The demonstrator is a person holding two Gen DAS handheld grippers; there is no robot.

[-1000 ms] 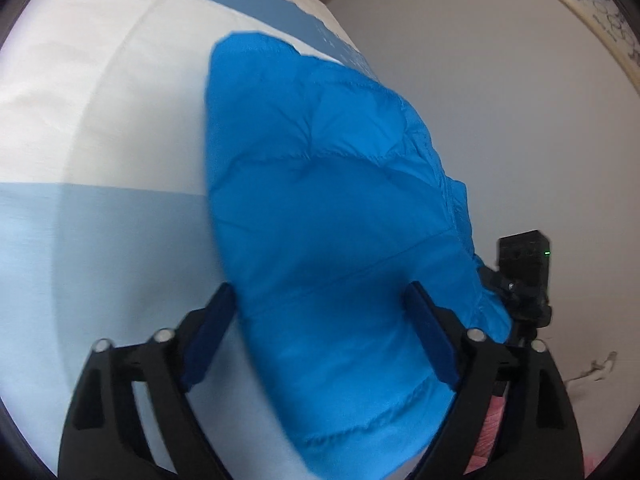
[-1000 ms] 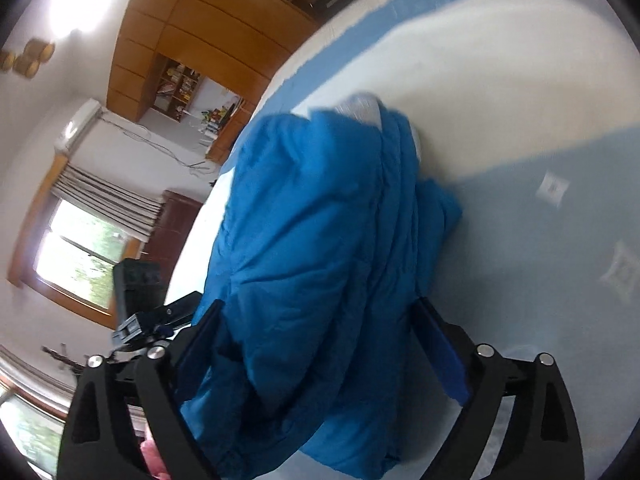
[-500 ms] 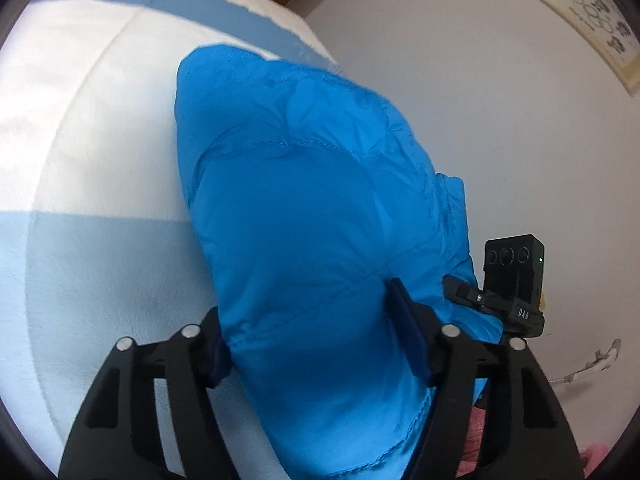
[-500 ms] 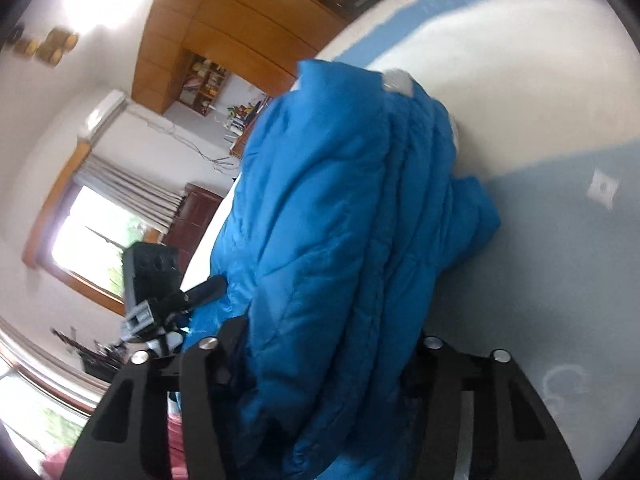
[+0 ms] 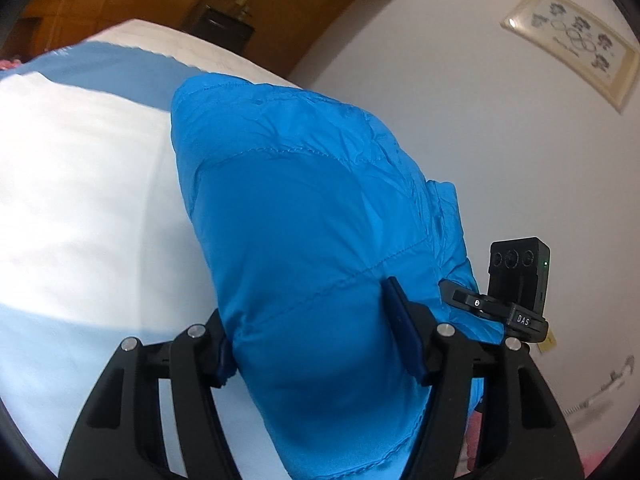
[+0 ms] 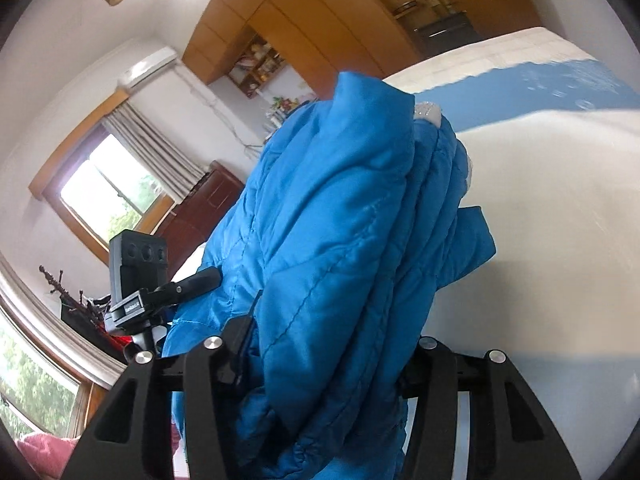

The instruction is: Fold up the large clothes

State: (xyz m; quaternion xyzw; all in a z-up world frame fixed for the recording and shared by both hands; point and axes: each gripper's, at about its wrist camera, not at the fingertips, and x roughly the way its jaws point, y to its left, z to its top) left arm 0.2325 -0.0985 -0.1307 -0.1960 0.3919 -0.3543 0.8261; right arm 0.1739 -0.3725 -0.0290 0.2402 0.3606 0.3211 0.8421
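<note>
Bright blue quilted jacket (image 5: 312, 240) on white-and-pale-blue bedspread (image 5: 80, 184).

A second ago my left gripper (image 5: 316, 336) and my right gripper (image 6: 324, 344) stood wide around the blue padded jacket (image 5: 312, 216); both have since clamped onto its folded bulk. I have raised the near end of the jacket off the bed cover (image 5: 80, 184), the right side further. The wooden wardrobe (image 6: 304, 12) beyond the bed cover now shows in both views.

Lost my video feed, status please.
Left gripper and right gripper both shut on blue puffer jacket. Jacket bunched above bed. Nothing blocking.
</note>
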